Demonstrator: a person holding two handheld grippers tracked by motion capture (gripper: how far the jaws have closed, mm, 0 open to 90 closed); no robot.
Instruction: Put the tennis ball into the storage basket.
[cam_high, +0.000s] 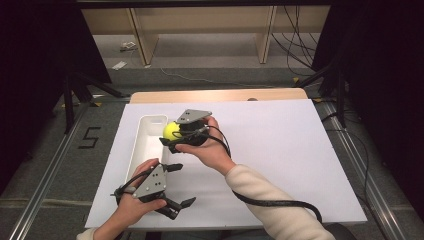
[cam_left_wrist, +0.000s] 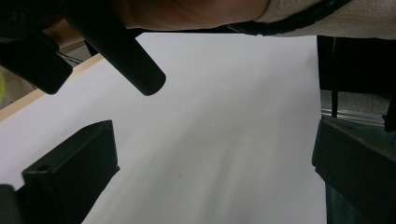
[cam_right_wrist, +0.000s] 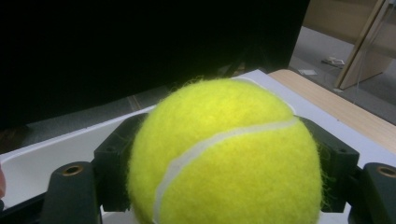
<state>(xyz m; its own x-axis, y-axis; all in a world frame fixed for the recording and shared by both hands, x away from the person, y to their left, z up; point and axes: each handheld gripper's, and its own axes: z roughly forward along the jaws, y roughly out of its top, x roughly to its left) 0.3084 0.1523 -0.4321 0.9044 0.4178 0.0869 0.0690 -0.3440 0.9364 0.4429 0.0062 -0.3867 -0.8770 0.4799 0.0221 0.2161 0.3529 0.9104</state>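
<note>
While the right tongs (cam_high: 171, 136) clamp the tennis ball (cam_high: 171, 131) beside the white tray (cam_high: 148, 142), left tongs (cam_high: 176, 186) wait apart.
Best carry it fully over the tray, lower, then release gently.

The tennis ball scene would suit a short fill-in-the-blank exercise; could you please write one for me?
1. The right tongs are shut on a yellow tennis ____.
2. The ball is held at the right edge of a long white ____.
3. The left tongs hold nothing, and their jaws stand ____.
4. The tray rests on a large ____ board.

Missing words: ball; tray; open; white
</note>
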